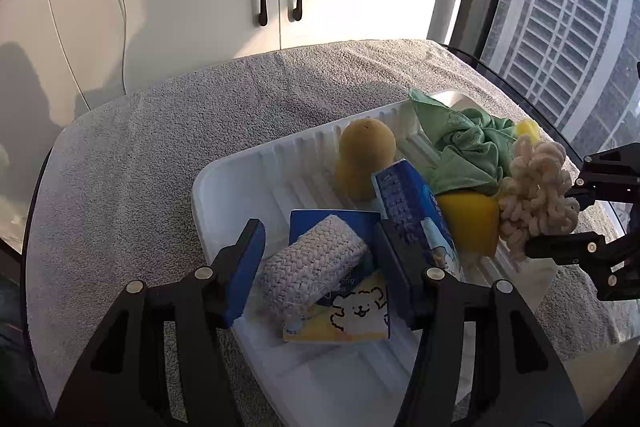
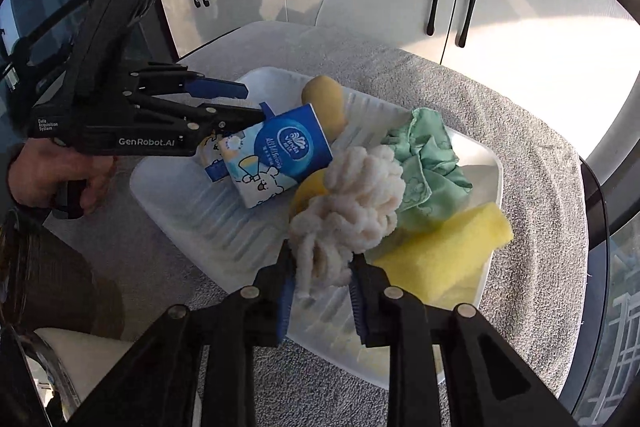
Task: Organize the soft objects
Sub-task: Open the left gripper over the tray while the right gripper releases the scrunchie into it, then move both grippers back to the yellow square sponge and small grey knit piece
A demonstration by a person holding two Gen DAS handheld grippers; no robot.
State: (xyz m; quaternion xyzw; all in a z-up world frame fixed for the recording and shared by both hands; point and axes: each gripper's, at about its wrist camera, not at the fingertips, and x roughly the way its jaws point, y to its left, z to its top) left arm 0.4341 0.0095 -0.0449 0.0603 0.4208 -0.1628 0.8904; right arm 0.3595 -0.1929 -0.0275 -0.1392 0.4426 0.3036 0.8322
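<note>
right gripper (image 2: 320,287) clamping cream rope bundle (image 2: 352,203), left gripper (image 1: 316,267) spread (over white tray (image 1: 248,167))

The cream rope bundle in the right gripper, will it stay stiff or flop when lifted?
Probably floppy: the rope bundle is loose knotted loops, and strands already dangle between the right gripper fingers. Likely light, since it looks airy. It may snag the green cloth it touches.

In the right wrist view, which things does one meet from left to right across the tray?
left gripper → blue tissue pack → cream rope bundle → green cloth → yellow sponge
</note>
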